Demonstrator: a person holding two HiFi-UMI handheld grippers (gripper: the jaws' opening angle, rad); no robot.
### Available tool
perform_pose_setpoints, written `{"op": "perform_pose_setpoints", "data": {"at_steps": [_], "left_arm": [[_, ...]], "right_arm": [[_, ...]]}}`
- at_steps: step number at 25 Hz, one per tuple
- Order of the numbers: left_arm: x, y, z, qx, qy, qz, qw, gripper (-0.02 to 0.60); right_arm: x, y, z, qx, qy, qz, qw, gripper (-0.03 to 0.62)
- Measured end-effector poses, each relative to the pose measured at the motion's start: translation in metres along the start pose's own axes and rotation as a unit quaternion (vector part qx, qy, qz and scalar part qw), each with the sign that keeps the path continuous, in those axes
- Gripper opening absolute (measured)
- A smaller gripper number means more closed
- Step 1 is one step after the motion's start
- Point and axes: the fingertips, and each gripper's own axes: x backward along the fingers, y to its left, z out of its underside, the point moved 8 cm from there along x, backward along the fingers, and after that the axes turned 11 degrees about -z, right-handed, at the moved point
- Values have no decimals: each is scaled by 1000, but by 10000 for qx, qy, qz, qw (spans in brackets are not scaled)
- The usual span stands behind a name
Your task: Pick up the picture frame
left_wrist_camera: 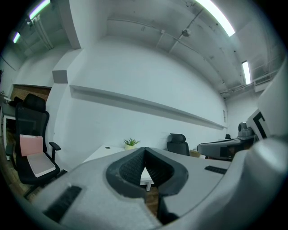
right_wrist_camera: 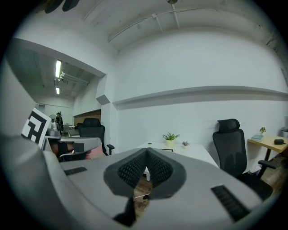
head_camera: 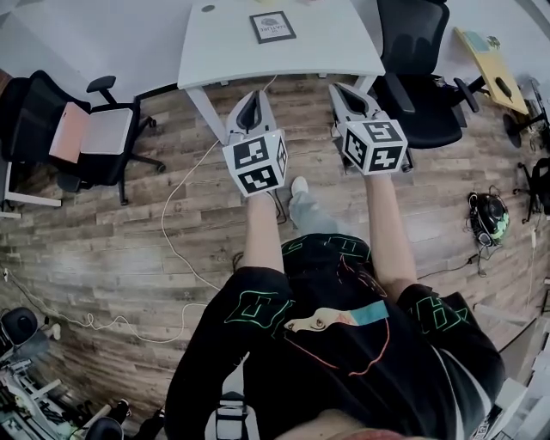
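Note:
A dark picture frame (head_camera: 272,27) with a pale print lies flat on the white desk (head_camera: 223,51) at the top of the head view. My left gripper (head_camera: 252,101) and right gripper (head_camera: 346,92) are held side by side over the wood floor, just short of the desk's near edge. Both are shut with nothing between the jaws. In the left gripper view the shut left gripper (left_wrist_camera: 144,152) points level at the desk (left_wrist_camera: 102,154). In the right gripper view the shut right gripper (right_wrist_camera: 146,153) faces the desk (right_wrist_camera: 191,152), where the picture frame (right_wrist_camera: 167,150) shows as a thin dark strip.
A black office chair (head_camera: 423,69) stands right of the desk. Another chair (head_camera: 73,129) with a pink cushion stands at the left. A white cable (head_camera: 172,232) trails over the wood floor. A small potted plant (right_wrist_camera: 170,139) sits at the desk's far end. A wooden table (head_camera: 491,64) is at far right.

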Motion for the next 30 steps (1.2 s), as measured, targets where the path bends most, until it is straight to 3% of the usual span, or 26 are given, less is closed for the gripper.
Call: {"op": "perform_pose_setpoints", "data": {"at_steps": [30], "left_arm": [[-169, -1, 50, 184, 882, -73, 9959, 5]], "right_arm": [[-134, -119, 31, -490, 688, -42, 9964, 5]]}}
